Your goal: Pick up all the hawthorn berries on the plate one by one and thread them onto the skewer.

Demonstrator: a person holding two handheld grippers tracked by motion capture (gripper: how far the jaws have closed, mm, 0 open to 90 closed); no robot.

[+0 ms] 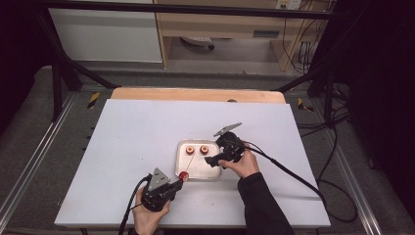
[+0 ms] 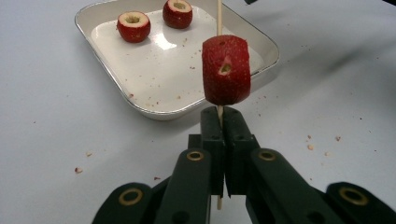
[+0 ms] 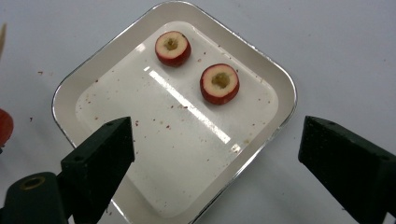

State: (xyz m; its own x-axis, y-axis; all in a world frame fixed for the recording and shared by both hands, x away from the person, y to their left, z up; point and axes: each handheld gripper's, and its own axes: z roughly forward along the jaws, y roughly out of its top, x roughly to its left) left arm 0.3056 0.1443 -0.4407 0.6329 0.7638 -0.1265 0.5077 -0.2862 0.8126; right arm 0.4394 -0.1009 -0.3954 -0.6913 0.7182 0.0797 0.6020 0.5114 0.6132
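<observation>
open jaws, tray (image 3: pixel 275 88), two cored fruits (image 3: pixel 220 83)

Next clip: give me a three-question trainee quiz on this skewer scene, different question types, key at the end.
1. True or false: the left tool is shut on the skewer.
2. How many cored fruit pieces lie in the tray?
3. The right tool is: A) open above the tray, B) shut on a fruit piece, C) gripping the skewer.

Key: 1 true, with one red fruit piece threaded on the skewer; 2 two; 3 A.
</observation>
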